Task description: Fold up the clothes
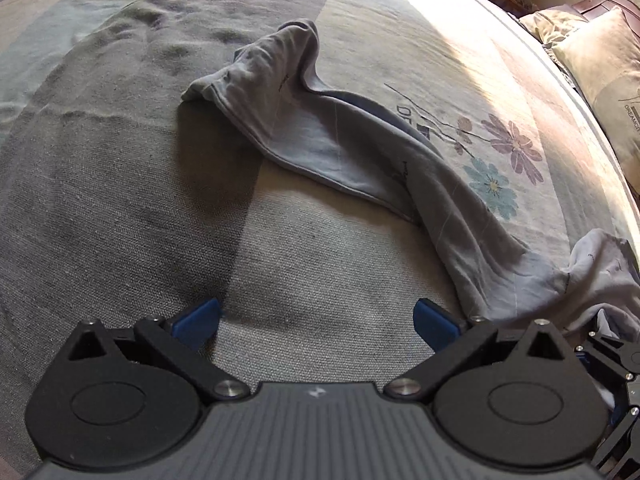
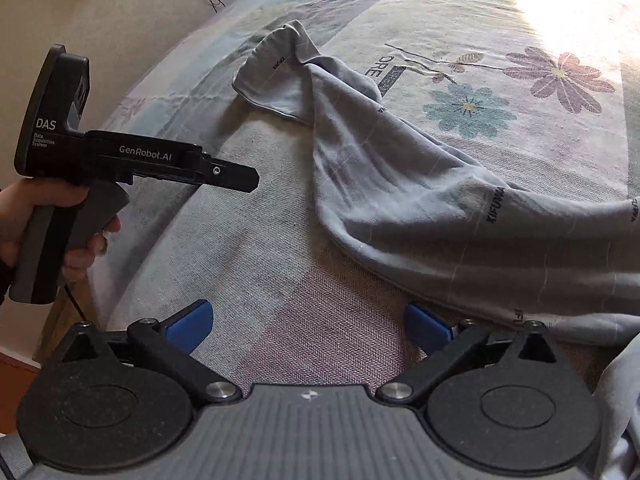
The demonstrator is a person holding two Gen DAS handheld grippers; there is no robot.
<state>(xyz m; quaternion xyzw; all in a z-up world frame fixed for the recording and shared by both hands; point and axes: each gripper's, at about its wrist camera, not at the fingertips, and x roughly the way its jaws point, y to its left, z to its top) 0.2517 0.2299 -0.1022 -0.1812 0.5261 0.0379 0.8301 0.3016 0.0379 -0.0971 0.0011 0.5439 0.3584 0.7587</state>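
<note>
A grey garment [image 1: 360,152] lies rumpled in a long strip across the bed, one end raised at the far middle and the other bunched at the lower right. In the right wrist view the same grey garment [image 2: 420,200] runs from the far middle to the right edge, with dark lettering on it. My left gripper [image 1: 316,322] is open over bare bedcover, its blue pads wide apart, the cloth just right of it. My right gripper [image 2: 308,326] is open too, nothing between its pads; the garment's edge lies beside its right finger. The left gripper [image 2: 224,174] shows side-on, held by a hand [image 2: 24,208].
The bedcover [image 1: 120,184] is grey weave with printed flowers [image 1: 508,152] to the right. A pillow [image 1: 600,76] sits at the far right corner. Beyond the bed's left edge, the floor [image 2: 120,12] carries cables and a power strip.
</note>
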